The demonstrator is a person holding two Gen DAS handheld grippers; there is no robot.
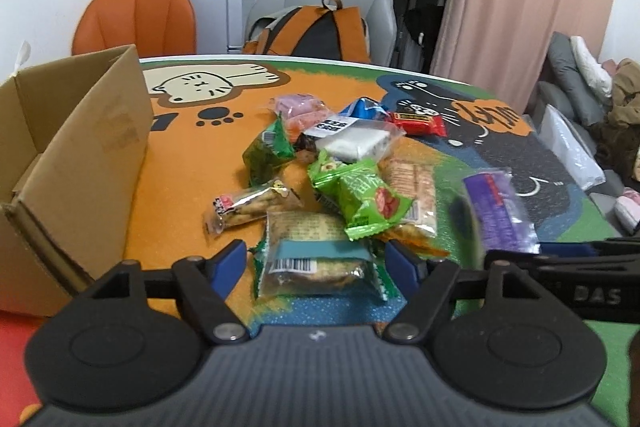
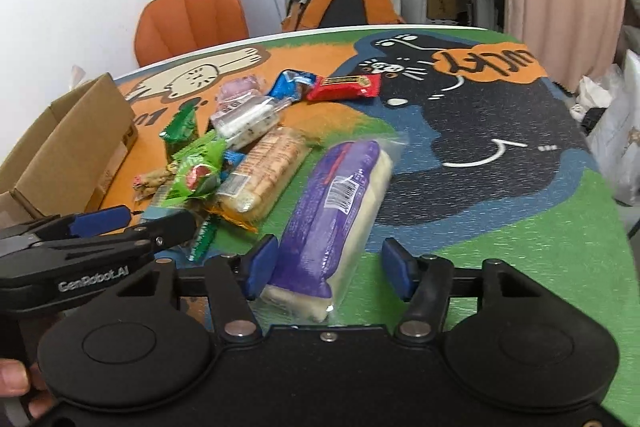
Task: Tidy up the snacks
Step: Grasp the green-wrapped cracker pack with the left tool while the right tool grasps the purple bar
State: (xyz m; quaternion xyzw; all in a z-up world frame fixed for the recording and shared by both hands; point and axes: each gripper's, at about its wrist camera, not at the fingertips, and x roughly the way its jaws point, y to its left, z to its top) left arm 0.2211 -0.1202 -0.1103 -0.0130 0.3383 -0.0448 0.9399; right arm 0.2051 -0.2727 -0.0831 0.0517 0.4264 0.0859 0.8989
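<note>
The purple-wrapped snack pack (image 2: 336, 211) is seen lying on the cat-print mat (image 2: 500, 227), long axis running forward between the spread, unclamped fingers of the right gripper (image 2: 328, 271), the nearer one; the left gripper (image 1: 320, 263) is likewise open over the snack pile (image 1: 336, 183).

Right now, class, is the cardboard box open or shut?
Open: the cardboard box has its flaps standing up, and its interior shows from above.
</note>
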